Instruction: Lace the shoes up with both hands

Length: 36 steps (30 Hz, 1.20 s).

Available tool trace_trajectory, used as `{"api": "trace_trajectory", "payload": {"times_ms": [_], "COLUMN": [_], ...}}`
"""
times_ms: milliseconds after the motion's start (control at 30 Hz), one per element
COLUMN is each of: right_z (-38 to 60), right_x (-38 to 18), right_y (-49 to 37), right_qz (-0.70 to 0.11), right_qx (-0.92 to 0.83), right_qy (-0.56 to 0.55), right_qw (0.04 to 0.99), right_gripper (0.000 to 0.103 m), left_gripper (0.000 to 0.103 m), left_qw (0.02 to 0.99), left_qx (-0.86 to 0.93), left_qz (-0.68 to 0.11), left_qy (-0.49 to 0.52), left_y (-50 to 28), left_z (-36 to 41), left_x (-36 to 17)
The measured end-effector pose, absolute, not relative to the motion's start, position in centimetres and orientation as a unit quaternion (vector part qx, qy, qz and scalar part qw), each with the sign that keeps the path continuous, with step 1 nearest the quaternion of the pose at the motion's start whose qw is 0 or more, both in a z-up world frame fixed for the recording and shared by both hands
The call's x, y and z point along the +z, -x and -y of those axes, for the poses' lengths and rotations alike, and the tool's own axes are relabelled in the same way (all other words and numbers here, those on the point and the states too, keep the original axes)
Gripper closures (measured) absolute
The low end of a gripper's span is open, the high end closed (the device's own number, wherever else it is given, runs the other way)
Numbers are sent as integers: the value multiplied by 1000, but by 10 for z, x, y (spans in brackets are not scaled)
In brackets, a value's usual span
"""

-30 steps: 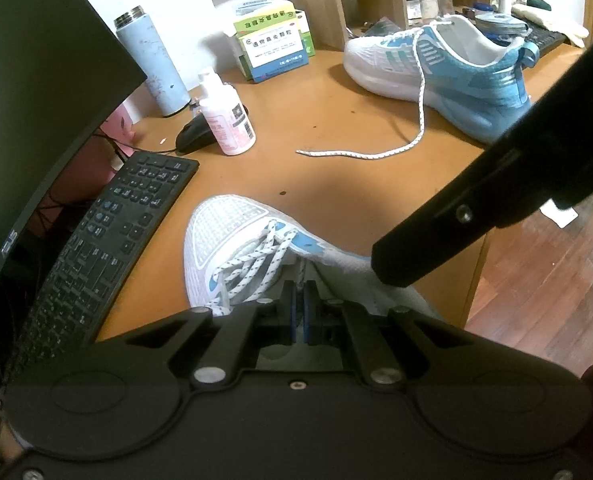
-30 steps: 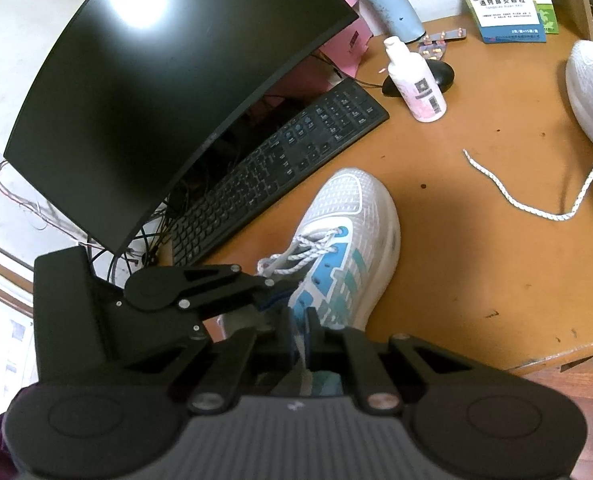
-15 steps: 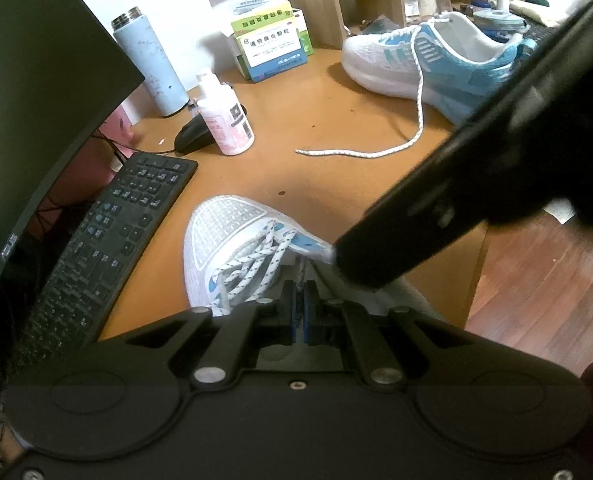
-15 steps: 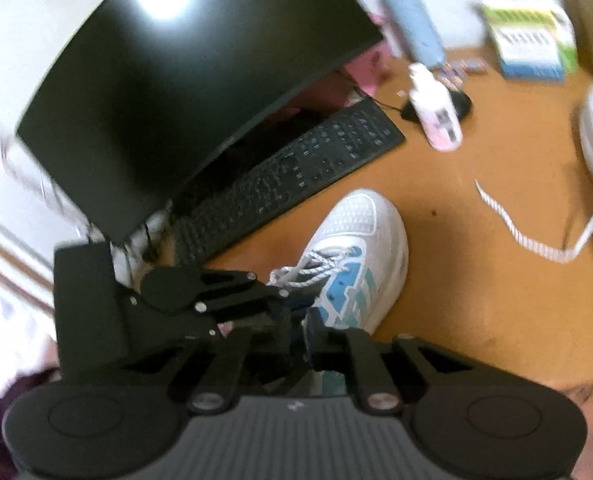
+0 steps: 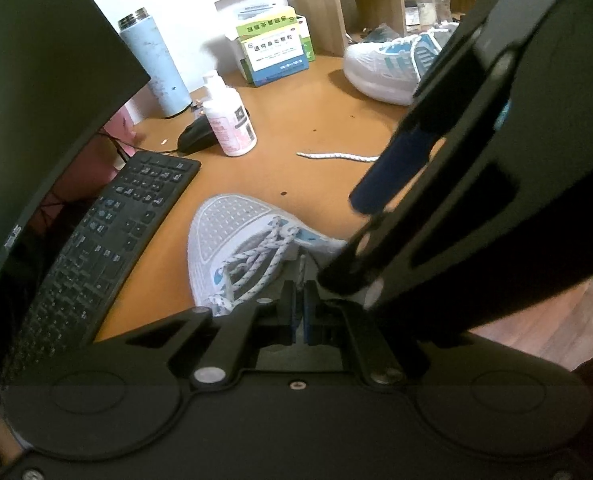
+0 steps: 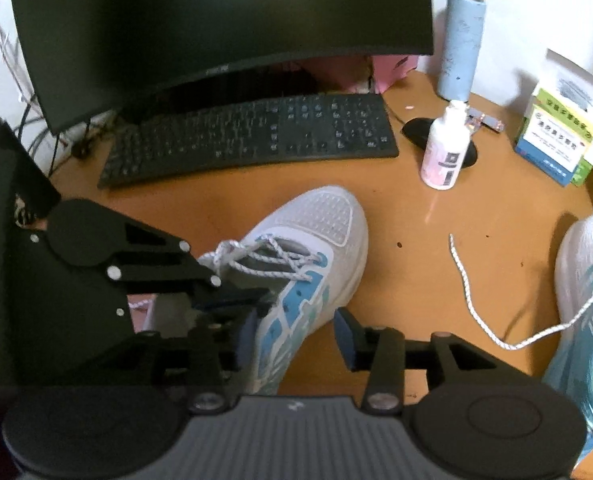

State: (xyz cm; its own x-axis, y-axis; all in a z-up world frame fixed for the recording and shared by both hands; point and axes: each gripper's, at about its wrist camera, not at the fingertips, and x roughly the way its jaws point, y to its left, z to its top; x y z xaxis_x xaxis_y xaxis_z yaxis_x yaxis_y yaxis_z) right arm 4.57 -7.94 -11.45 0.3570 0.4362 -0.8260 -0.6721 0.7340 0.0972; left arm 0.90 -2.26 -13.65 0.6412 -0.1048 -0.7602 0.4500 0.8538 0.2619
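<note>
Nearest the cameras, the left gripper (image 5: 299, 308) is clenched at the throat of the near sneaker (image 6: 308, 256), its jaws pinched tight; a thin strand seems to run up from between them, though whether it is the lace (image 5: 256, 258) I cannot tell. The right gripper (image 6: 294, 334), shut beside the left one a second ago, has just been opening its jaws and has rolled and swung aside; they now stand apart astride the shoe's blue side panel without pressing on it, so I judge it has let go, probably after handing something over or to take a fresh hold. The near sneaker lies at the table (image 6: 416, 280) edge, toe toward the keyboard (image 6: 256, 136), its eyelets threaded. Farther off, the second sneaker (image 6: 588, 280) trails a loose lace end (image 6: 462, 276) across the table, so that shoe still looks unfinished.
</note>
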Motion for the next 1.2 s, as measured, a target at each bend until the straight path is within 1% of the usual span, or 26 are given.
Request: {"api": "trace_trajectory", "payload": {"times_ms": [33,100,200,233,333,433,800,1200], "right_z": [78,80,102,115,145,157,161,159], "right_x": [-117,-120,-125,-131,-148,-157,-159,-156], "right_y": [-46,-47,-64,-73,-84,-84,-82,-82], "right_qz": [-456,-466,-495,-508,-524,-525,-522,-520], "right_qx": [344,349,351,351,349,348,345,347], "right_qy": [131,111,3,-57,-167,-215,-246,-239], "right_qw": [810,806,795,784,759,746,740,743], "right_gripper": [85,89,91,91,92,93,92,92], "left_gripper": [102,102,102,102,102,102,102,102], "left_qw": [879,877,876,875,872,867,855,848], "left_qx": [-160,-161,-162,-162,-159,-159,-160,-166], "left_qz": [-393,-395,-397,-399,-403,-405,-404,-405], "left_qy": [-219,-220,-221,-222,-229,-243,-284,-298], "left_y": [-9,-11,-13,-14,-17,-19,-22,-22], "left_z": [23,23,23,23,24,28,33,39], "left_x": [-136,-137,-138,-138,-139,-142,-144,-144]}}
